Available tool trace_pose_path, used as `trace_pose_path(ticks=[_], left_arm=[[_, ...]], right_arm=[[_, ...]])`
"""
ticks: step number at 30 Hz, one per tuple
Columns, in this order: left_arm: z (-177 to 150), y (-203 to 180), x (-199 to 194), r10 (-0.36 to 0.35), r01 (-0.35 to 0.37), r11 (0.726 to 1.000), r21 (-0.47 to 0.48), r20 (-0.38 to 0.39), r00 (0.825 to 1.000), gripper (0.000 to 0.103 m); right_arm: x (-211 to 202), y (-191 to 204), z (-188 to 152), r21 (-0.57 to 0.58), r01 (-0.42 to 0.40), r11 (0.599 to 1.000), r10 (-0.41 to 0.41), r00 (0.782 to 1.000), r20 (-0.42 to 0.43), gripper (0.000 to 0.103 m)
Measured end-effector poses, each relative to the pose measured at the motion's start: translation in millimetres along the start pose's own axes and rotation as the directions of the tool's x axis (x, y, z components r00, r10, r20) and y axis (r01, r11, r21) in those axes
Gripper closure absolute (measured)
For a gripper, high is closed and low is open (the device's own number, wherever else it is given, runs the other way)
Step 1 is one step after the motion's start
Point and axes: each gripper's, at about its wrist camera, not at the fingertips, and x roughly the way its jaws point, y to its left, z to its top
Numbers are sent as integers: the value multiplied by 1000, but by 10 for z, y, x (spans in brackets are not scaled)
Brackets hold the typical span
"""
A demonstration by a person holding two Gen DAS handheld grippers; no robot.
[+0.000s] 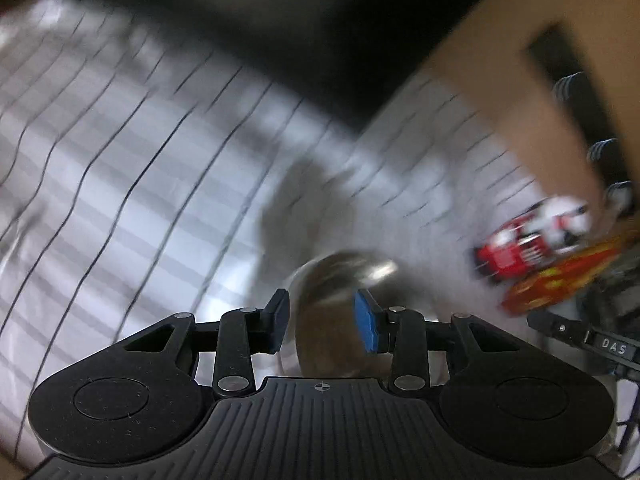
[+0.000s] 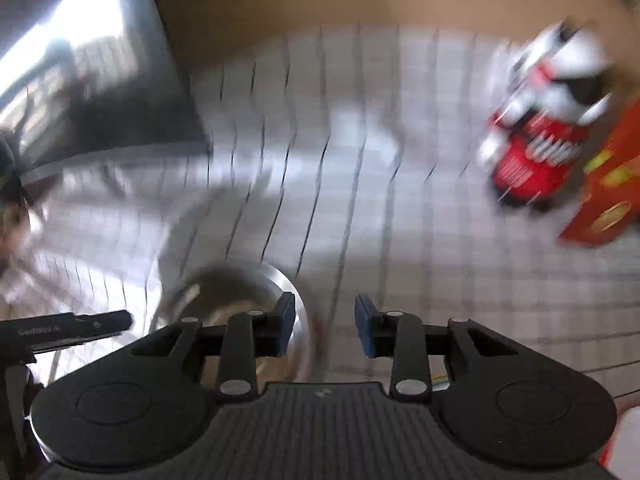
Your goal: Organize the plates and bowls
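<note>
A steel bowl [image 1: 336, 280] lies on the white checked tablecloth [image 1: 120, 180], badly blurred. It shows through the gap of my left gripper [image 1: 322, 320], whose blue pads stand apart; the bowl reaches past both pads and looks to lie beneath them. In the right wrist view the same bowl [image 2: 236, 300] sits low and left, partly under the left finger [image 2: 286, 320]. My right gripper [image 2: 325, 322] is open, with only cloth between its pads. The left gripper's body [image 2: 68, 328] pokes in from the left edge.
A red and white packet [image 2: 536, 148] and a red and yellow box [image 2: 612, 192] stand at the cloth's right side, also seen as the packet [image 1: 520, 248] and the box [image 1: 560, 280]. A brown wall [image 1: 520, 60] and a dark glossy panel [image 2: 120, 92] border the cloth.
</note>
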Motion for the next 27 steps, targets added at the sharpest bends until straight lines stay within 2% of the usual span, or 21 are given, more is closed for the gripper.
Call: trace_pose_path(ticks=[1,3,4,6,8,10,11,13,14,17,19,21,23,25,27], left_arm=[[-15,-109,-53,-59,58,998,31,11,998,63],[-52,-392,-69,-186,188,977,101,-32,982,63],[-90,-572,-43,-227,235,962,138,-73,971,63],[-181,-922,29,-250,277,934,224,-140,958,63],[-303,-1268,105,-247,298,904,306,-195,949,63],[-395,-1517,201,-240,313,889,335,-240,941,63],[-437,-1581,245,-230,310,890,335,-257,939,63],[-504,-1707,357,-193,294,889,351,-295,936,63],[-529,-1761,418,-157,268,889,371,-302,940,63],[-637,-1869,579,-14,132,904,408,-279,960,63],[-700,-1885,643,74,42,905,423,-254,964,63],[-734,-1869,730,140,-19,912,410,-268,953,63],[-754,-1835,827,174,-52,928,370,-305,936,62],[-768,-1796,888,182,-65,939,337,-329,927,62],[-784,-1787,950,165,-57,951,305,-343,925,60]], right_arm=[[-179,-89,-24,5,43,999,-43,998,55,50],[-450,-260,-101,16,140,990,-141,980,140,42],[-547,-354,-148,18,184,983,-185,969,161,42],[-666,-538,-266,17,227,974,-227,963,145,42],[-701,-698,-375,13,216,976,-216,972,94,42],[-682,-853,-506,0,195,981,-195,980,44,42],[-670,-921,-572,2,193,981,-193,981,26,43],[-617,-1012,-711,-2,162,987,-162,987,-6,52],[-576,-1051,-783,-3,143,990,-143,990,-15,54],[-429,-1158,-920,14,106,994,-105,994,-19,54],[-290,-1242,-936,32,55,998,-54,998,-39,54],[-157,-1326,-955,46,26,999,-24,998,-55,54],[-42,-1423,-933,54,13,998,-10,998,-61,54],[78,-1531,-899,76,-38,996,44,996,-75,54],[187,-1612,-878,92,-75,993,83,992,-95,54]])
